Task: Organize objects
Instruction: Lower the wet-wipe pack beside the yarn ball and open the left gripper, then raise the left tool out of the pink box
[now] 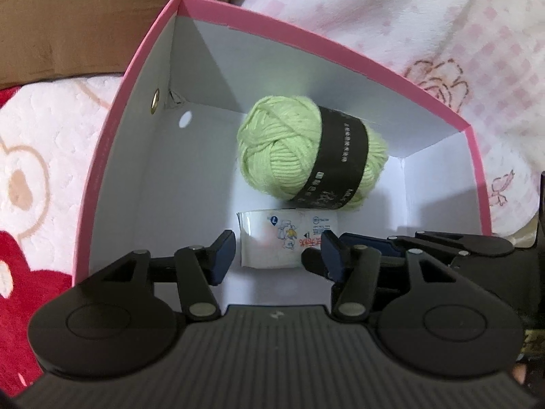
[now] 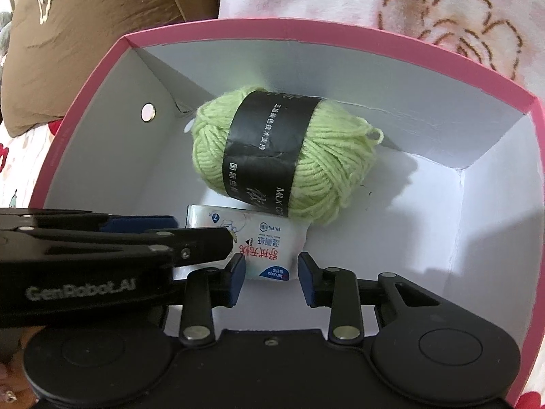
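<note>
you are holding both grippers down inside the pink box (image 1: 112,129), where the green yarn ball (image 1: 306,156) is lying near the far wall with the small wipes packet (image 1: 286,238) just in front of it. your left gripper (image 1: 277,255) jaws are standing apart around the packet without pressing it. your right gripper (image 2: 271,274) jaws are sitting narrowly parted at the packet's near end, gripping nothing.

one box (image 1: 112,156), one yarn ball (image 1: 282,156), one wipes packet (image 1: 272,242)
</note>
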### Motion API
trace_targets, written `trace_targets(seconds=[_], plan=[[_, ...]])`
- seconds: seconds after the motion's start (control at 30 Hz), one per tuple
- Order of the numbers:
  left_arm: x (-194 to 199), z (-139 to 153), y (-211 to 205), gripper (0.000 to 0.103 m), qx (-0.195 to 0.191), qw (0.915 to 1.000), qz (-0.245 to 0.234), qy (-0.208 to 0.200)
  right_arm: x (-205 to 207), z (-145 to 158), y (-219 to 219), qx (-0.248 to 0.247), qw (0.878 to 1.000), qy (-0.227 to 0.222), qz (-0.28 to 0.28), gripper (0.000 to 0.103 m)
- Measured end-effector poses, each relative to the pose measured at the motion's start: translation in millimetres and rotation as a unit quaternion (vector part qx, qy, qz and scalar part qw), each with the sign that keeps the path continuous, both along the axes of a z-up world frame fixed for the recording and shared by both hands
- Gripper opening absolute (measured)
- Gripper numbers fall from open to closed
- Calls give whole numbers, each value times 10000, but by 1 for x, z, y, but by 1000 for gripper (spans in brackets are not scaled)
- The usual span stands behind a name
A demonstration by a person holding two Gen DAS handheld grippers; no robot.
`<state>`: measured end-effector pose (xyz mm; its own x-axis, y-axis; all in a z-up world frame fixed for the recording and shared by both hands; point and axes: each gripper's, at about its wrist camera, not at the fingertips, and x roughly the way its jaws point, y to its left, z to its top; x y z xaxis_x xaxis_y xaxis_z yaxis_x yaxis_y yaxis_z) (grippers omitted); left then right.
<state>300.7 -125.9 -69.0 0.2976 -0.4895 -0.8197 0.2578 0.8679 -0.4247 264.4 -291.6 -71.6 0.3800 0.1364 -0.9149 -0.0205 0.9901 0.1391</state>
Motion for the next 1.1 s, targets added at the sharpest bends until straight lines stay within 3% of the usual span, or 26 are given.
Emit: trace_targets(seconds=[0.33,0.73,1.1], plan=[[-15,37,11,54,162,9993,-176,-296,-36,28,-7,139,9986,-467,209,39],[-66,94,20,54,256,9972,-542,-455,-96,82,0,184,9913,-1222,461,40],[-113,139,37,55,334,9954,-684,-579,-141,113,-1,75,9885,-1479,302,41]])
